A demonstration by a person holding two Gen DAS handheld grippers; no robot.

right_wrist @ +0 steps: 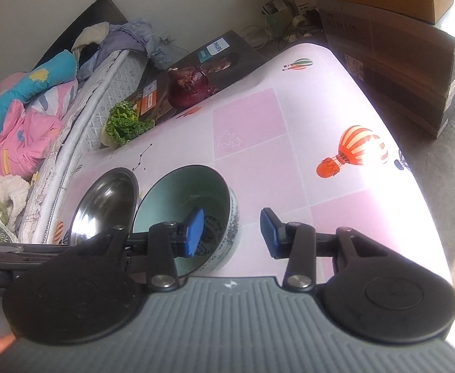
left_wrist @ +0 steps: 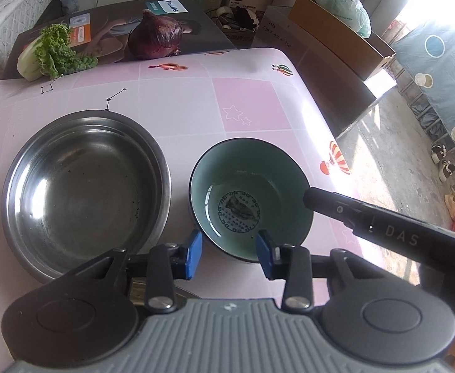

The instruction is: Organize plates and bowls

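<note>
At the bottom of each view, straddling the teal-lined bowl's (left_wrist: pixel 258 186) rim with both the left gripper (left_wrist: pixel 229 255) and the right gripper (right_wrist: pixel 232 236): jaws narrow, pads not pressing. Just left, touching the bowl, a steel basin (left_wrist: pixel 84 192) on the pink table (left_wrist: pixel 196 93). Farther back, upper left, lettuce (left_wrist: pixel 56 49) and a red onion (left_wrist: pixel 155 35).

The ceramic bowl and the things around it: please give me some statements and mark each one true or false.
1. The ceramic bowl is pale green inside. True.
2. The ceramic bowl sits inside the steel bowl. False: they stand side by side on the table.
3. The red onion lies in the steel bowl. False: it rests on a box at the far edge.
4. One finger of the right gripper is inside the ceramic bowl. True.
</note>
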